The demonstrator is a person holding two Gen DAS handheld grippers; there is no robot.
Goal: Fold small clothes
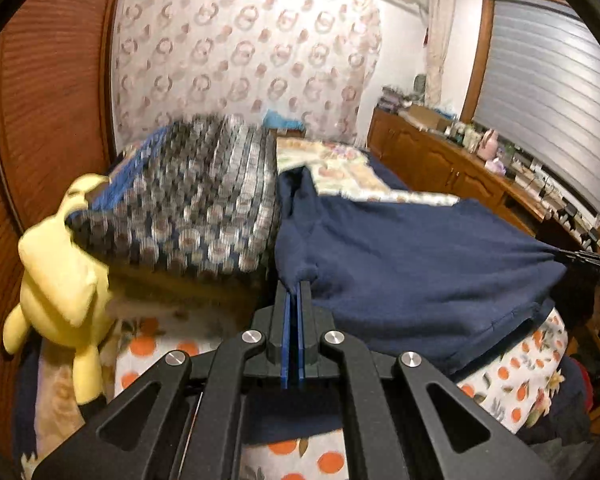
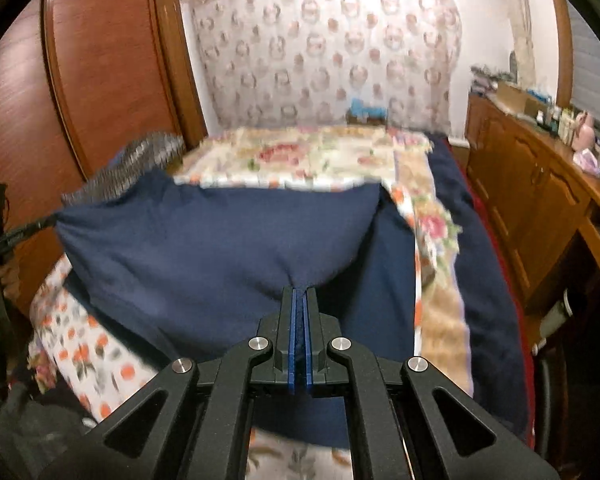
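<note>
Left wrist view: the left tongs [image 1: 299,286] sit at 6 o'clock, blue pads pressed together with a pinch of the navy garment [image 1: 400,256] caught at their tips. The garment spreads from centre toward 3 o'clock, lifted and stretched above the orange-print sheet [image 1: 512,380] on the bed. At 3 o'clock, by the frame edge, the right tongs [image 1: 580,258] grip the garment's far corner; the cloth is drawn to a point there. A yellow plush toy [image 1: 60,280] hangs at 9 o'clock. Behind it lies a checked blanket [image 1: 188,200], motion-blurred, at 10 o'clock. A floral quilt [image 1: 340,172] shows beyond the garment toward 12 o'clock, with a patterned curtain [image 1: 240,52] on the wall above. Wooden cabinets [image 1: 440,160] run along 2 o'clock, their top cluttered with small items too small to identify.

Right wrist view: the right tongs [image 2: 299,292] at 6 o'clock, pads closed on a gathered fold of the navy garment [image 2: 204,248]. The garment fills the centre and reaches to 9 o'clock, where the left tongs [image 2: 40,226] hold its other corner, fabric taut between the two grips. The floral quilt [image 2: 300,156] lies past the garment at 12 o'clock. The orange-print sheet [image 2: 84,352] is visible below it at 8 o'clock. A wooden wardrobe [image 2: 112,64] stands at 10 o'clock, the cabinets [image 2: 532,184] at 3 o'clock.
</note>
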